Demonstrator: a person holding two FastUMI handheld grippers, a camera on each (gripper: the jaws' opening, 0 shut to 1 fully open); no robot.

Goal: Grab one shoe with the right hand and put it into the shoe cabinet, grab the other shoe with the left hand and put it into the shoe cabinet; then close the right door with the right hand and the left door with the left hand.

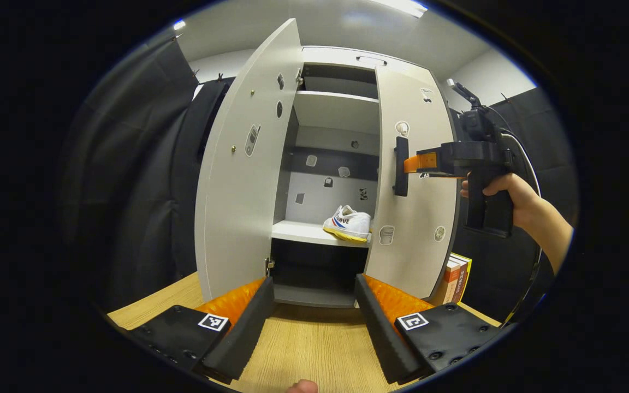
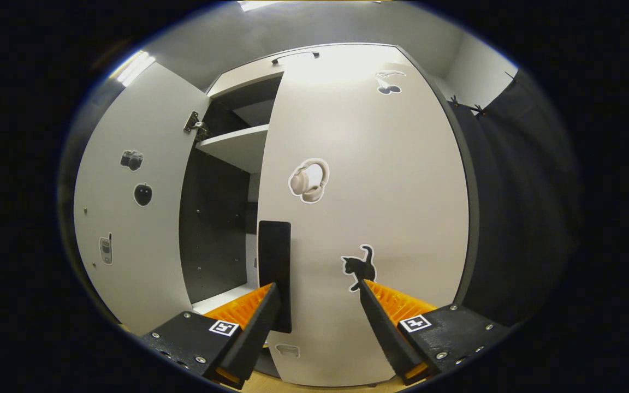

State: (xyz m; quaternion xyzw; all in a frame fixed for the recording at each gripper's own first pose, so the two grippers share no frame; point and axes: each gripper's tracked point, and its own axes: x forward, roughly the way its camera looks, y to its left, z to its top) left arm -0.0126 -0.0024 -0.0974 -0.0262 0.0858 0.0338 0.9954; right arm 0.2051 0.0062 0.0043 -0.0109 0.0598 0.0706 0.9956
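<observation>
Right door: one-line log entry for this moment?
phase: closing right door | right gripper open at door handle | left gripper open, idle | left door open | shoe on shelf

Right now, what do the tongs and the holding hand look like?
Left tongs: black fingers with orange ribbed backing and square black-and-white markers. Right tongs look the same; in the left gripper view they have a black pistol grip, top-mounted camera and trailing cable. The hand is bare, no sleeve visible.

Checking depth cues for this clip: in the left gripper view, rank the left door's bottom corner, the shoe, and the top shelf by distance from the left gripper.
1. Left door: its bottom corner sits just ahead of the left gripper, left side.
2. Shoe: inside, middle shelf, right of centre.
3. Top shelf: high up, farthest.
</observation>
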